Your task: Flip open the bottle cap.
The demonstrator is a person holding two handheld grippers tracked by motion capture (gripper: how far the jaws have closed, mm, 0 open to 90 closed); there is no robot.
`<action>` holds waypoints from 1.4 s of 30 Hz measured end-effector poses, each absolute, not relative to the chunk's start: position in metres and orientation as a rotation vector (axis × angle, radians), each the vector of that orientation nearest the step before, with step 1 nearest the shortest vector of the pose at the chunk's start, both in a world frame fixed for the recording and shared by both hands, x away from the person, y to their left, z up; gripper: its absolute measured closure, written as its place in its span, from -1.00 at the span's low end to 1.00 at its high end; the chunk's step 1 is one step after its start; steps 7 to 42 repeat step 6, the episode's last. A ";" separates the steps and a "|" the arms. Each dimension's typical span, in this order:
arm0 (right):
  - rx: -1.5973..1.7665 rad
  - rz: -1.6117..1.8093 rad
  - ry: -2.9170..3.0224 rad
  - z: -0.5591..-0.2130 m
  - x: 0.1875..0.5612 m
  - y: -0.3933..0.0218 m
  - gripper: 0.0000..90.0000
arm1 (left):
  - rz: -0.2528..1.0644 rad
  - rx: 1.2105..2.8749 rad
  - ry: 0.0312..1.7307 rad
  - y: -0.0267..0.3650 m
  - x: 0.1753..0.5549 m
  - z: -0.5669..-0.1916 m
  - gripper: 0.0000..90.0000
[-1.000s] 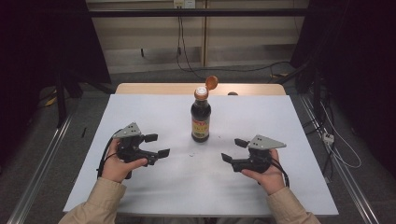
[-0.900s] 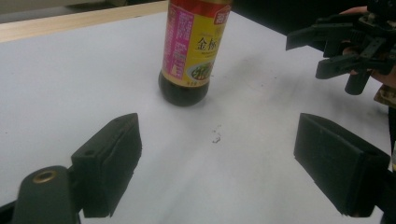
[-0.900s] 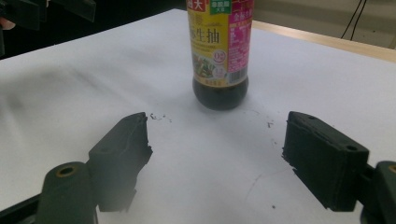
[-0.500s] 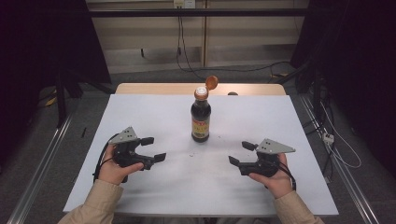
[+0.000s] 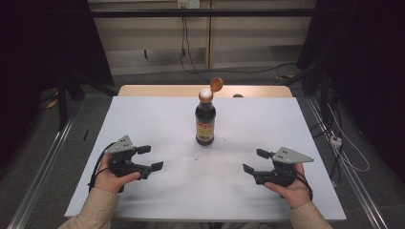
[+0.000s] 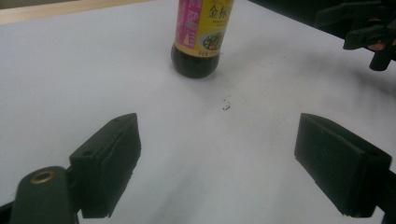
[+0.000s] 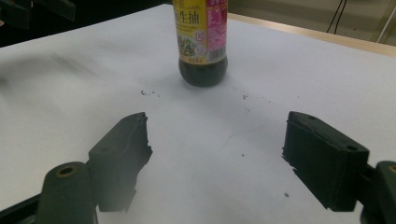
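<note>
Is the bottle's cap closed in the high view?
No, the orange cap is flipped open, hinged back from the neck of the upright bottle.

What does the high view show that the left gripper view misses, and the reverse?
High view alone: the bottle's neck with its orange cap flipped open, the person's hands, the table's wooden far edge. Left gripper view alone: close-up label print, dark specks on the white sheet. Both: the upright dark bottle, both tools, left and right, open and empty.

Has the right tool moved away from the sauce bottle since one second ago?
Yes. The right tool has drawn back toward the table's near right corner, away from the sauce bottle.
</note>
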State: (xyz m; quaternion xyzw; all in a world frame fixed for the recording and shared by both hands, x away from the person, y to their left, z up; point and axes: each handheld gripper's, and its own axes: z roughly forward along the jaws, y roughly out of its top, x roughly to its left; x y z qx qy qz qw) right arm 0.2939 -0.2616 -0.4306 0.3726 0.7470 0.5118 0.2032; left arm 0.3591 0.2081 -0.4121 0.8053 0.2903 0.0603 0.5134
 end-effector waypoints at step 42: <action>1.063 1.421 2.080 -0.434 0.288 -0.271 -0.52 | 0.153 1.942 0.698 0.211 0.356 -0.416 -0.69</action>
